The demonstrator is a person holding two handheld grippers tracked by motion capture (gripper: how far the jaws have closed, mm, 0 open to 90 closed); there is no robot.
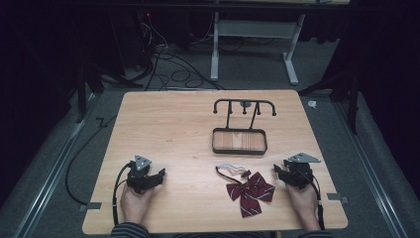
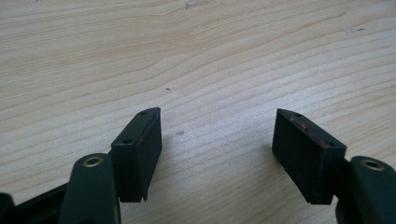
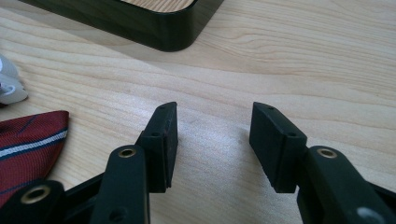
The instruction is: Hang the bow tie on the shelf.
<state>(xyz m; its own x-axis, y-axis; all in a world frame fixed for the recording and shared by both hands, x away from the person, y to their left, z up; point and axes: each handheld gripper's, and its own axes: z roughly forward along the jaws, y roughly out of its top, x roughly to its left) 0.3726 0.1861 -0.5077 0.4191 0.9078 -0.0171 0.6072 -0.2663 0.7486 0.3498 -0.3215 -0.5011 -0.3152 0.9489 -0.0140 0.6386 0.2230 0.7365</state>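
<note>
A dark red bow tie [image 1: 251, 192] with thin white stripes lies flat on the wooden table [image 1: 163, 124], its white strap [image 1: 231, 169] curled toward the far side. Behind it stands a black rack [image 1: 243, 105] with hooks, rising from a black-rimmed tray base [image 1: 239, 148]. My right gripper [image 1: 281, 170] rests on the table just right of the bow tie, open, with bare wood between its fingertips [image 3: 165, 122]. The bow tie's edge [image 3: 28, 140] lies left of those jaws. My left gripper [image 1: 157, 176] rests at the table's left, open over bare wood [image 2: 215, 135].
The tray's corner [image 3: 175, 32] sits a short way ahead of the right jaws. Table edges are close behind both hands. Beyond the table are floor cables [image 1: 173, 69] and a white desk frame [image 1: 252, 34].
</note>
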